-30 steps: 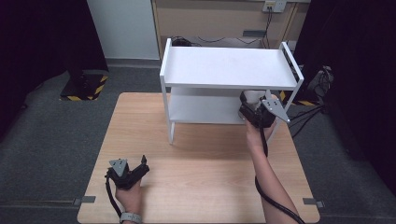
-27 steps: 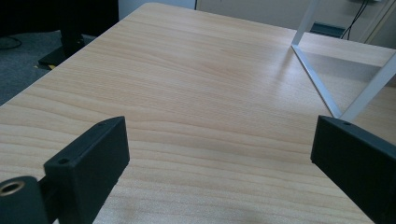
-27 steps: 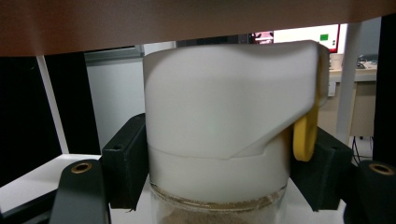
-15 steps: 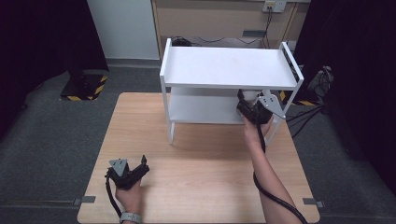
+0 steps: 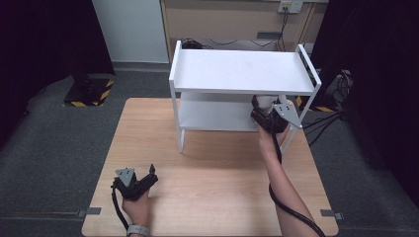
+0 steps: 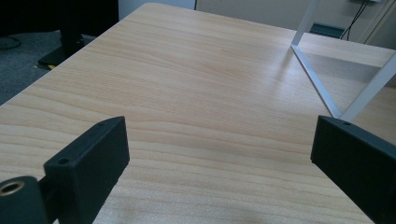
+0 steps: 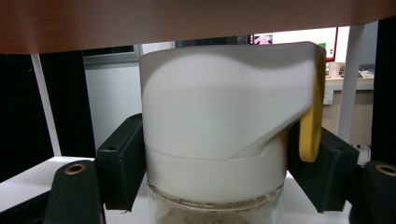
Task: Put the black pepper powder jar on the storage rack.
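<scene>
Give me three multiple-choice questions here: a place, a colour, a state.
1. Where at the white metal rack is the glass jar with a white cap?
A) on its top board
B) inside, under its top board
C) outside, beside a leg
2. What colour is the flap on the cap?
A) blue
B) yellow
C) green
3. How are the left tongs?
A) shut on a spoon
B) clamped on a rack leg
C) wide open, empty

B: the board hangs right over the cap.
B: plainly yellow.
C: bare wooden table shows between the jaws.
</scene>
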Demonstrator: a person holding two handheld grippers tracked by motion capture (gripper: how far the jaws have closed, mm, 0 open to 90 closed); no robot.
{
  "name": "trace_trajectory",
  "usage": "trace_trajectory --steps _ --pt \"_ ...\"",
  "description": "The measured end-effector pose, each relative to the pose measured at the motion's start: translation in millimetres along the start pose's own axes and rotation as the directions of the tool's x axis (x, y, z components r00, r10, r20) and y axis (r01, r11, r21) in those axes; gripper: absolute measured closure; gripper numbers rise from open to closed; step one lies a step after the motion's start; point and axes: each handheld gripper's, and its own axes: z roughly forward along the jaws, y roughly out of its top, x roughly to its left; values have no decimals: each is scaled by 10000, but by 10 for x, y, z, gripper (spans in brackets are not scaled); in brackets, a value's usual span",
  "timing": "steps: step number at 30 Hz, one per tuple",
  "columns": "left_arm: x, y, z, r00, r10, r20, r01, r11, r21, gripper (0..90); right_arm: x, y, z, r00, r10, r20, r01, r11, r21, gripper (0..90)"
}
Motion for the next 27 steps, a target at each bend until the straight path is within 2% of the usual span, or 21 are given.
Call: trace_trajectory --steps 5,27 --pt "2 -1 -2 10000 -18 3 18 10000 -6 40 27 3 -12 9997 -240 44 240 9997 12 259" --pt "13 -7 -7 10000 -47 51 47 10000 -42 40 36 40 -53 9996 -297 35 296 9994 160 249"
